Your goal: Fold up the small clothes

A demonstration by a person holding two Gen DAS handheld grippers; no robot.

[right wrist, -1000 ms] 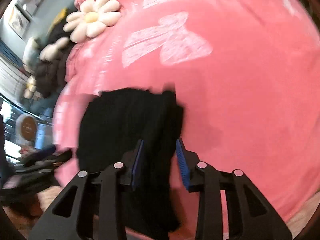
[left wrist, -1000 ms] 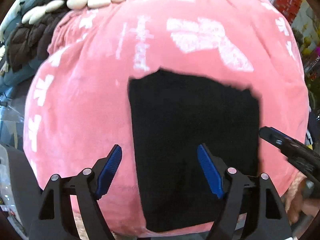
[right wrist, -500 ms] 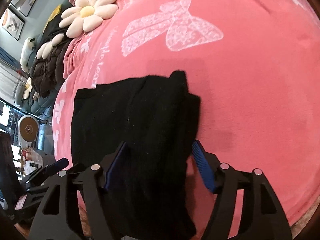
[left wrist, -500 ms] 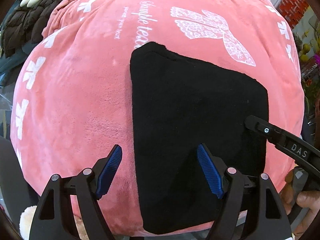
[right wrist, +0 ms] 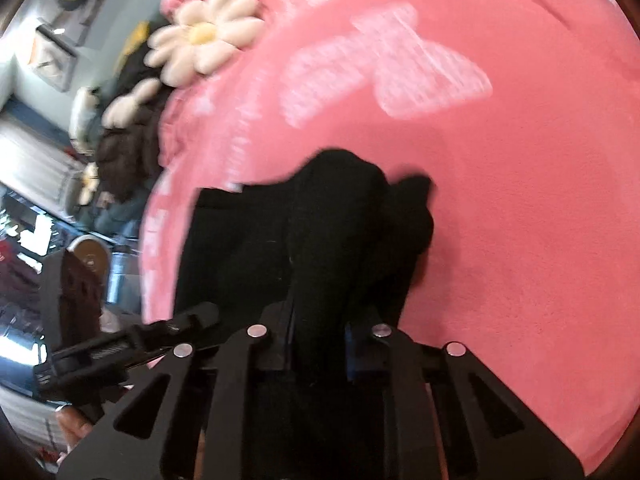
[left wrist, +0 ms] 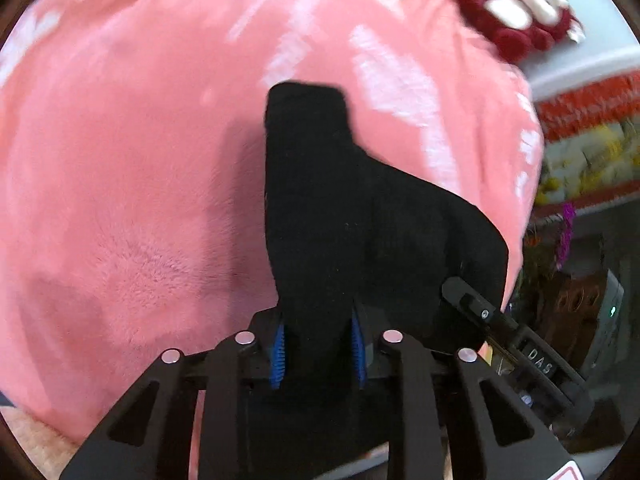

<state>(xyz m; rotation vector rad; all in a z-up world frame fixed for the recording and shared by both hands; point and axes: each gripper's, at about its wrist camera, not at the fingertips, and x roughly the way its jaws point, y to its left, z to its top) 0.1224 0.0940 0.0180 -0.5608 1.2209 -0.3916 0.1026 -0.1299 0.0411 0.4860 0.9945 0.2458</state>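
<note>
A small black garment (left wrist: 344,216) lies on a pink plush blanket (left wrist: 132,184) with white prints. My left gripper (left wrist: 318,350) is shut on the garment's near edge, which bunches up between the blue pads. My right gripper (right wrist: 320,344) is shut on the same black garment (right wrist: 340,232), whose cloth rises in a fold in front of it. In the left wrist view the right gripper (left wrist: 516,344) shows at the lower right, beside the garment. In the right wrist view the left gripper (right wrist: 132,344) shows at the lower left.
A white daisy cushion (right wrist: 204,36) and a dark brown cushion (right wrist: 128,148) lie at the blanket's far left. A red and white plush (left wrist: 516,24) sits at the far right edge. Shelves with clutter (left wrist: 580,148) stand beyond the blanket's (right wrist: 520,220) right edge.
Both grippers have closed on the near edge of the black garment. The flat garment is now bunched and lifted at that edge. Both views have swung.
</note>
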